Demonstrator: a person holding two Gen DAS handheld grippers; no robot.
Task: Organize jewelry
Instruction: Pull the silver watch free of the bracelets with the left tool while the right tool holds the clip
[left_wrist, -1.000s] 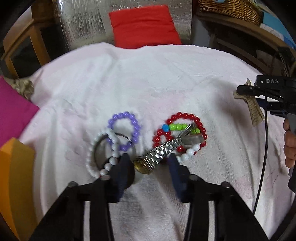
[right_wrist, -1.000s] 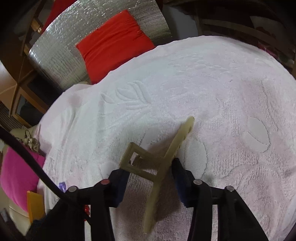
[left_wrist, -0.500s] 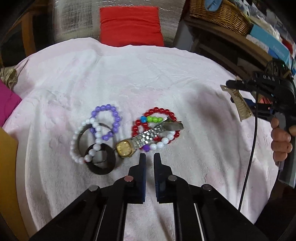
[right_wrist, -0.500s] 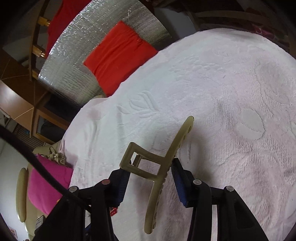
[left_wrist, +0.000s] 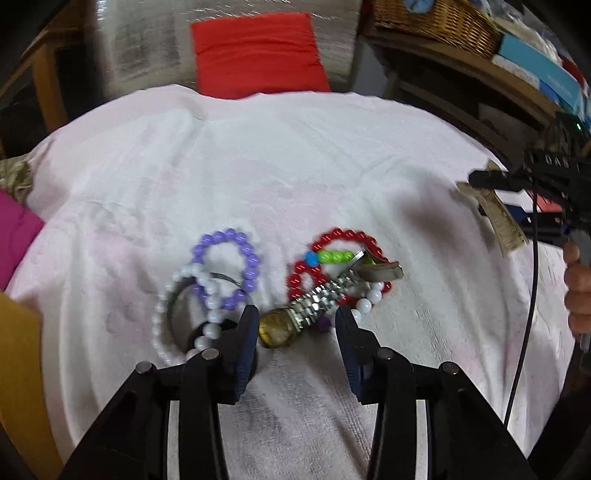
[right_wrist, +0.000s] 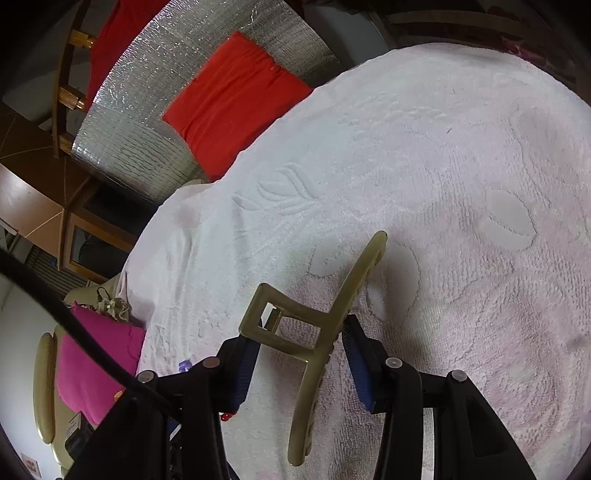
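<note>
In the left wrist view a pile of jewelry lies on a white towel (left_wrist: 295, 177): a silver-band watch (left_wrist: 314, 299) with a gold face, a red bead bracelet (left_wrist: 332, 236), a purple bead bracelet (left_wrist: 225, 236), a white bead bracelet (left_wrist: 162, 314) and a dark ring (left_wrist: 195, 336). My left gripper (left_wrist: 295, 328) is open, its fingers on either side of the watch face. My right gripper (right_wrist: 299, 343) is shut on an olive hair claw clip (right_wrist: 314, 325), held above the towel (right_wrist: 443, 184); it also shows at the right of the left wrist view (left_wrist: 495, 218).
A red cushion (left_wrist: 255, 55) on a silver-covered chair stands behind the table. A wicker basket (left_wrist: 432, 14) and boxes sit on a shelf at the back right. A magenta cloth (left_wrist: 14, 240) and an orange sheet (left_wrist: 22, 369) lie at the left.
My left gripper was shut and drawn back from the watch half a second ago; now it is open and around the watch face. The right gripper keeps holding the clip, lifted slightly.
</note>
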